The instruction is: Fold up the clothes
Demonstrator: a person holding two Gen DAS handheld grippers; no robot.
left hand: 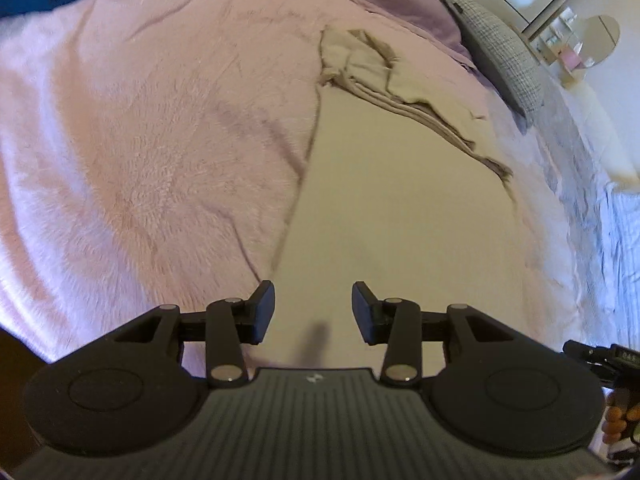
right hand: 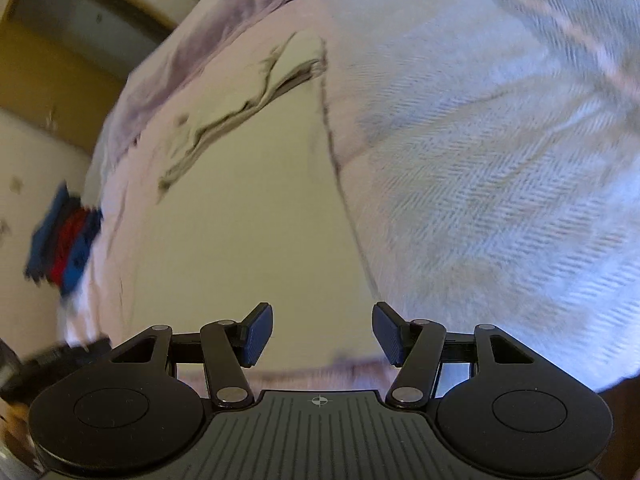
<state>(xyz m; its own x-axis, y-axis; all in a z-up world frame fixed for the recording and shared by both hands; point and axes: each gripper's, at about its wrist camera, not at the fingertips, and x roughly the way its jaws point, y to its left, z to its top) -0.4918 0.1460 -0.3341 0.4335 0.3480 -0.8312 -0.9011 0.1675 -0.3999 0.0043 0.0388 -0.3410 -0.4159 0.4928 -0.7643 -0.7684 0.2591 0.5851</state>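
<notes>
We are seeing the beige garment point(left hand: 400, 200) lying flat on the pink fleece blanket point(left hand: 140, 160), its far end bunched in folds. The left gripper point(left hand: 313, 312) and right gripper point(right hand: 322, 332) are hovering over its near edge, both sets of fingers spread, pinching nothing. Blue-and-red clothes point(right hand: 64, 248) are sitting far left.

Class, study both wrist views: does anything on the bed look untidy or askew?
Yes. The beige garment lies mostly flat, but its far end is bunched and wrinkled, with a fold lying crookedly across it.
</notes>
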